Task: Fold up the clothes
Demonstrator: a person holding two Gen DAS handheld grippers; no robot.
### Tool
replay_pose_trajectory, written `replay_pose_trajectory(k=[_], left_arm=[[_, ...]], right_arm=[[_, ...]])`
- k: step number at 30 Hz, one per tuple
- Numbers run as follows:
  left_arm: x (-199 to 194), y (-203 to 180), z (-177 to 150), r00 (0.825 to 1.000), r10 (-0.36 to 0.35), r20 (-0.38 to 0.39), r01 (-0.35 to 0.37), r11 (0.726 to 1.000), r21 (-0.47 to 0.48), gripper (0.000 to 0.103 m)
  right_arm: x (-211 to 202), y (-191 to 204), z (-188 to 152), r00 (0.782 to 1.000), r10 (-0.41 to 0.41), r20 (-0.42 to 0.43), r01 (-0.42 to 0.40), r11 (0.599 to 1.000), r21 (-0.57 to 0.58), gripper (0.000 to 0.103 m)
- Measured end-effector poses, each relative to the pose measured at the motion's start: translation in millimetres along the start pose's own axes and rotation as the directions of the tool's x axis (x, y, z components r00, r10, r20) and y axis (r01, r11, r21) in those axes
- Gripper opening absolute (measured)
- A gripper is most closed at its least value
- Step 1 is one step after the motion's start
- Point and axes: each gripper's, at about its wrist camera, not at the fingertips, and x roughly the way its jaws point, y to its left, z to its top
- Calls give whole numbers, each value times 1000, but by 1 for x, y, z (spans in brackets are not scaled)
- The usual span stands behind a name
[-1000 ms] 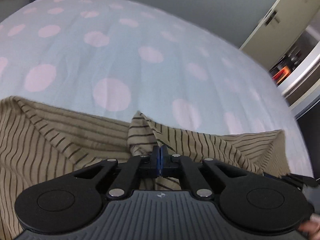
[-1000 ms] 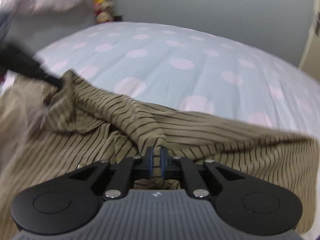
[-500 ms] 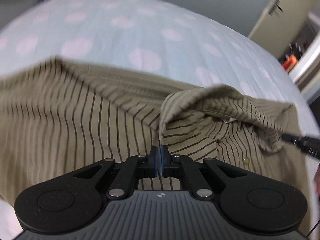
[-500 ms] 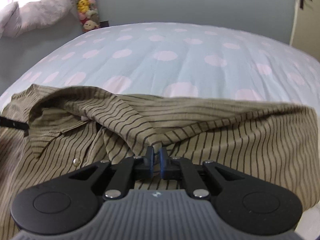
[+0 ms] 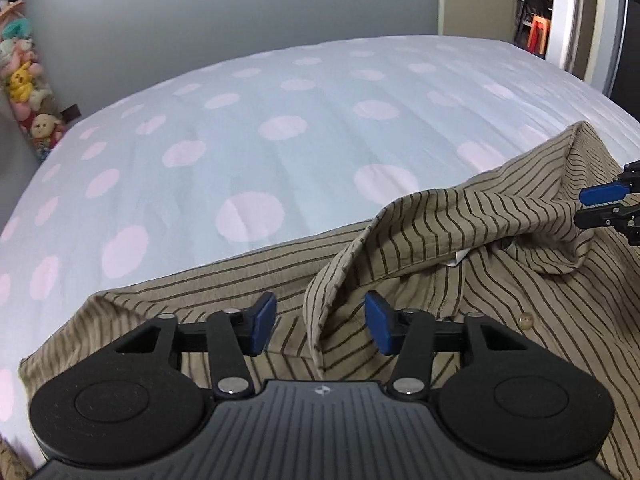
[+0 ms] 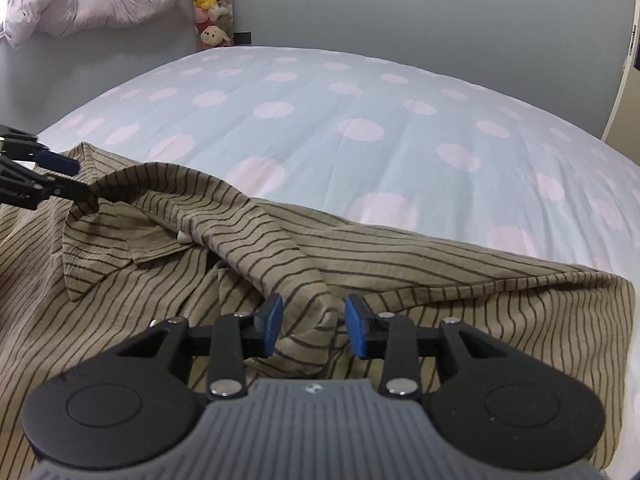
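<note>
We let go; both the left gripper [image 5: 320,326] and right gripper [image 6: 313,325] are opening, pads clear of the striped shirt [image 6: 400,264]; it now lies spread for folding.

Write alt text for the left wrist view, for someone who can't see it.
The left hand-held gripper is opening its blue pads around a raised fold of a tan striped button-up shirt without pressing it. The shirt lies rumpled on a pale blue bedsheet with pink polka dots. The right hand-held gripper reaches in at the right edge by the collar.
</note>
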Motion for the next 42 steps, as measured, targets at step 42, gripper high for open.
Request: replay_pose_trajectory(k=[42], left_arm=[[79, 131, -68, 474, -806, 355, 761, 172, -625, 1]], right_arm=[[32, -11, 2, 982, -163, -96, 158, 986, -59, 4]])
